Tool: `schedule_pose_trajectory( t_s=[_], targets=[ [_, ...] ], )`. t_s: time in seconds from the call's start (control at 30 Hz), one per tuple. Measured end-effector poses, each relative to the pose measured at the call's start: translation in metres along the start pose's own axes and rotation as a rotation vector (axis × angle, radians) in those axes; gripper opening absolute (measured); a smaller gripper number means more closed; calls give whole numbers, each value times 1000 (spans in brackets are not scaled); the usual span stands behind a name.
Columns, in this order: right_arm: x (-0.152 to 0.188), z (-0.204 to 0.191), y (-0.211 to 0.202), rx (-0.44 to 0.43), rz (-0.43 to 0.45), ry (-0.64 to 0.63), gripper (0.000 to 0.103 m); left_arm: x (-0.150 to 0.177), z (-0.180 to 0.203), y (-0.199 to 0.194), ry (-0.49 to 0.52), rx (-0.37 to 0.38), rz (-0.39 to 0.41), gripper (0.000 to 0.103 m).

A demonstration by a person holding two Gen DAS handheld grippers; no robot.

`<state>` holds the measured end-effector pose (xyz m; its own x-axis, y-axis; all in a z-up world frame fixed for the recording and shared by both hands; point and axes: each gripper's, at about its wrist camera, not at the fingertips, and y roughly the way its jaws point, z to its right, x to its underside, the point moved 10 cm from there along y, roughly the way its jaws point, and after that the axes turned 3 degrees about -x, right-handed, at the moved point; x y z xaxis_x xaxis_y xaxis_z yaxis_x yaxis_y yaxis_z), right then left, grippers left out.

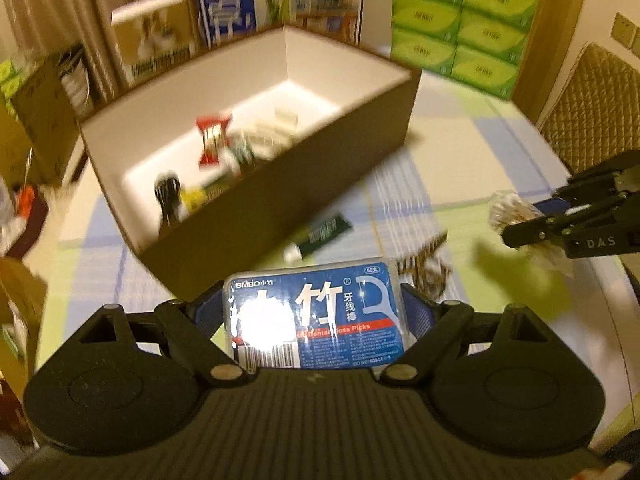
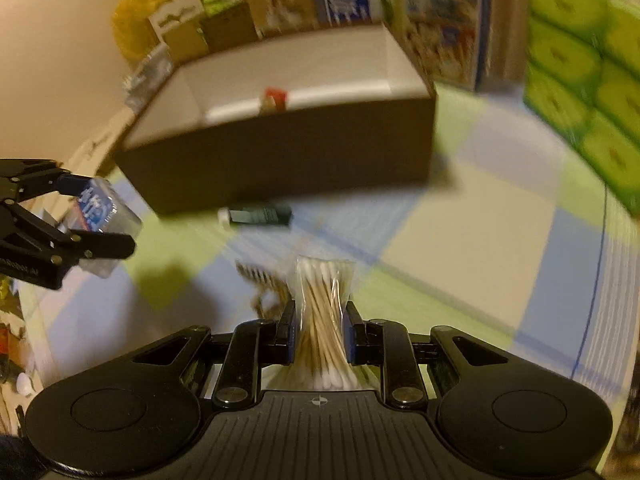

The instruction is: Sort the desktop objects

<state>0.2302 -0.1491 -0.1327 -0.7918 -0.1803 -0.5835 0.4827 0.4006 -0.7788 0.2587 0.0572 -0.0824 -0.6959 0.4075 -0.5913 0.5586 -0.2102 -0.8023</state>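
A brown cardboard box (image 1: 280, 184) with a white lining is seen standing open on the counter (image 2: 460, 240), which is covered by a cloth checked in green, blue and white. Inside the box, small items are blurred: a red-and-white packet (image 1: 214, 140), a dark bottle-like object (image 1: 168, 196), a yellow item (image 1: 194, 200) and some white pieces (image 1: 286, 118) toward the far corner. Just in front of the box's near wall, a dark green tube with a white cap (image 1: 320, 236) is seen lying on the cloth, and a brown patterned object (image 1: 424, 268), too blurred to be named, lies beside it.

The left tool (image 1: 316, 312) is held wide, its blue pads pressed against the two sides of a flat blue case of dental floss picks (image 1: 316, 316), which is carried above the counter in front of the box. The right tool (image 2: 320, 328) is closed narrowly on a clear packet of cotton swabs (image 2: 324, 320), gripped at its waist so that the swab heads fan out above and below the pads. Both tools are pointed steeply downward toward the counter, side by side, each visible in the other's view. Green tissue packs (image 1: 460, 24) are stacked behind the box at the right.
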Motion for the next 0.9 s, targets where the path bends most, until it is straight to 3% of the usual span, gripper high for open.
schedule_pose_trajectory(
  t_s=[0.3,0.53,0.7,0.9],
  targets=[
    [-117,-14,11,-10,161,-60,19,-86,-30,3,40,0,115,86],
    [-184,6,57,24,178,-14,19,-148,-71,46,-23,-36,110,86],
    [-196,24,98,68,120,17,19,-164,-104,89,-62,-103,60,86],
    [-191,45,133,104,42,55,19,-158,-139,131,-88,-161,-11,86]
  ],
)
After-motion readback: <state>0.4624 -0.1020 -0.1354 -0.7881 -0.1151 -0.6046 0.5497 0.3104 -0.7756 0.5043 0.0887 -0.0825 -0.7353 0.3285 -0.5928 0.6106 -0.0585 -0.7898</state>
